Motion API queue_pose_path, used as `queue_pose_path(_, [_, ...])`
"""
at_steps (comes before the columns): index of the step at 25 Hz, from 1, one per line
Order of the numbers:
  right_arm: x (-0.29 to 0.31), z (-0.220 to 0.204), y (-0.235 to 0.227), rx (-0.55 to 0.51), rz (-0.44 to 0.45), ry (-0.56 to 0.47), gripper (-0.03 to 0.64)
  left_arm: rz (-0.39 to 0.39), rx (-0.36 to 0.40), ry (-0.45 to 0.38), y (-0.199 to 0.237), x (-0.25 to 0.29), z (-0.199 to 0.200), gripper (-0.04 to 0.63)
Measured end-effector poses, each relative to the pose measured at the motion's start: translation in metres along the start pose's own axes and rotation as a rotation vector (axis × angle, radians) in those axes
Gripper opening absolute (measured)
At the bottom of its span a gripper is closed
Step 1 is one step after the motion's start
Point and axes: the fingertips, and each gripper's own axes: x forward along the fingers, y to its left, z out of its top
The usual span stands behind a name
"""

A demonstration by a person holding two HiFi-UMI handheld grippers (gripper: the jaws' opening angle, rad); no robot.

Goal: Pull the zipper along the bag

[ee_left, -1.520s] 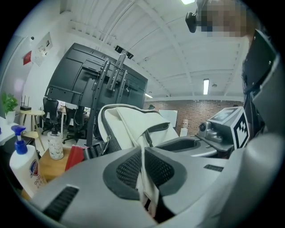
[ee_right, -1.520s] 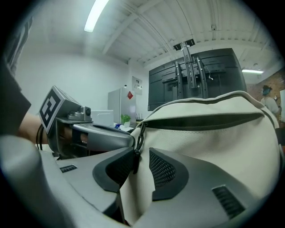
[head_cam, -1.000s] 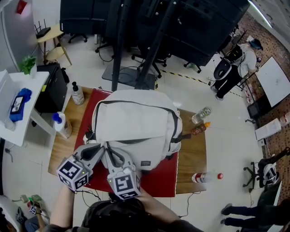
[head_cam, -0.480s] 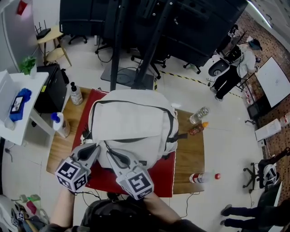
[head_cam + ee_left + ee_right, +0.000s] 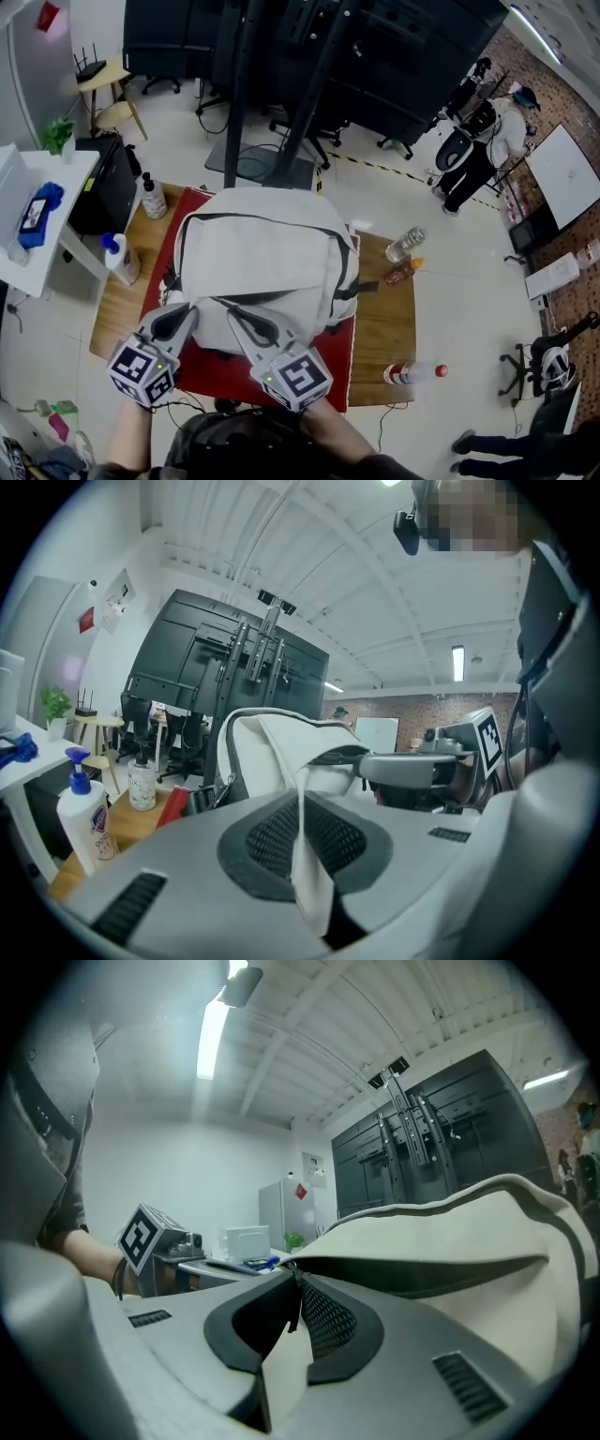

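White bag (image 5: 267,253) fabric pinched in left gripper (image 5: 190,307); right gripper (image 5: 228,309) clamped on zipper pull (image 5: 292,1305)

Shows the left hand-held gripper (image 5: 302,822) at 6 o'clock, jaws pinched on a fold of fabric (image 5: 309,883) from the white bag (image 5: 267,747). Has the bag upright at centre, with the right hand-held gripper (image 5: 370,764) reaching its dark seam from 3 o'clock. Places a blue-topped bottle (image 5: 82,817) and a clear pump bottle (image 5: 142,785) on the tabletop (image 5: 122,819) at 9 o'clock.
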Motion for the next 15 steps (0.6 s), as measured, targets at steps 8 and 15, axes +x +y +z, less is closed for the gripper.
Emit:
queue_pose_path(8, [-0.028, 0.002, -0.042, -0.048, -0.074, 0.001, 0.048, 0.033, -0.029, -0.02, -0.002, -0.001, 0.0, 0.049])
queue_pose_path(15, [-0.078, 0.006, -0.107, -0.102, -0.25, 0.018, 0.048, 0.051, -0.014, -0.014, -0.002, 0.003, 0.0, 0.049])
